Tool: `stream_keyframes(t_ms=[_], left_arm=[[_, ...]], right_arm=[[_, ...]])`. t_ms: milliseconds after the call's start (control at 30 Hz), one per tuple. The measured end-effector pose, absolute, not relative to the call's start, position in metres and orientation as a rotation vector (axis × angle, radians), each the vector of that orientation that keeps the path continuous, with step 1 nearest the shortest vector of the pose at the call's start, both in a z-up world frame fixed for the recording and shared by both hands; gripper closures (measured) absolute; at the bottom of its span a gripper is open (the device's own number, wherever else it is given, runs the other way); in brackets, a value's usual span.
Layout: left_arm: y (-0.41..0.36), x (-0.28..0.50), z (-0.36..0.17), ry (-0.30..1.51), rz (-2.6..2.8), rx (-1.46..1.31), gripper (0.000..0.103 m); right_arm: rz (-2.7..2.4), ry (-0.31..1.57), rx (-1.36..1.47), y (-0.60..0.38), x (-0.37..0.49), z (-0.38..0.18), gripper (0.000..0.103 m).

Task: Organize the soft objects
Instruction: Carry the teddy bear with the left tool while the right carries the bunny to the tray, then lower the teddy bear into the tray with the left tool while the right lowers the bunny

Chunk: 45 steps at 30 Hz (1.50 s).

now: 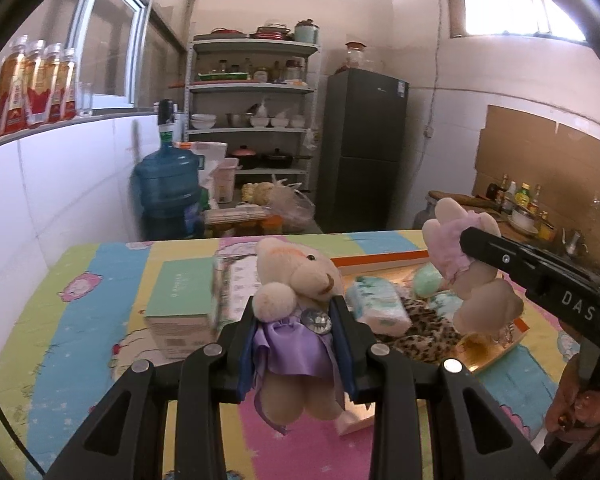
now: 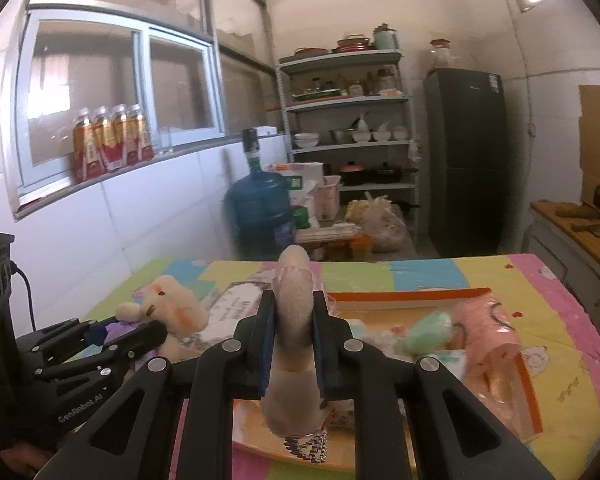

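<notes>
My left gripper [image 1: 296,316] is shut on a beige plush bear in a purple satin dress [image 1: 296,280] and holds it above the table's colourful cloth [image 1: 100,320]. My right gripper [image 2: 294,316] is shut on a second plush toy [image 2: 294,320], beige with pink parts; in the left wrist view this toy [image 1: 460,248] hangs over the orange-rimmed tray [image 1: 380,259]. The tray holds a tissue pack [image 1: 378,306], a mint-green soft item [image 1: 430,280] and a leopard-print cloth [image 1: 424,332]. The left gripper and its bear [image 2: 172,308] show at the left of the right wrist view.
A mint-green box [image 1: 180,300] and a clear packet [image 1: 236,284] lie on the table left of the tray. A pink item [image 2: 488,332] sits in the tray's right part. Beyond the table stand a blue water jug [image 1: 168,196], a shelf rack [image 1: 252,112] and a dark fridge [image 1: 360,148].
</notes>
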<state>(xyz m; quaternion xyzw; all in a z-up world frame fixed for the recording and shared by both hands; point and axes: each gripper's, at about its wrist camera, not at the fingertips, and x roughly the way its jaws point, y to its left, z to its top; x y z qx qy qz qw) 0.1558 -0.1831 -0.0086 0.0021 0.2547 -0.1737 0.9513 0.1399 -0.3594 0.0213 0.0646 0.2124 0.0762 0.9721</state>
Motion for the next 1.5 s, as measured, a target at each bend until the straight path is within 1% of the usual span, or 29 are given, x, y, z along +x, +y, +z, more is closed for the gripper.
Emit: stream_keyframes(t_ms=[300, 833, 1133, 1500], left_arm=[[-0.221, 0.169, -0.018, 0.544, -0.418, 0.01, 0.069], [-0.294, 0.187, -0.032, 0.574, -0.525, 0.031, 0.069], [-0.324, 0.205, -0.039, 0.581, -0.553, 0.047, 0.069], [-0.344, 0.227, -0.059, 0.643, -0.55, 0.061, 0.069]], right_arm=[[0.079, 0.436, 0.165, -0.402, 0.137, 0.015, 0.086], [-0.015, 0.485, 0.212, -0.465, 0.138, -0.013, 0.086], [-0.025, 0.498, 0.229, -0.48, 0.148, -0.022, 0.085], [-0.007, 0.522, 0.255, -0.488, 0.176, -0.038, 0.085]])
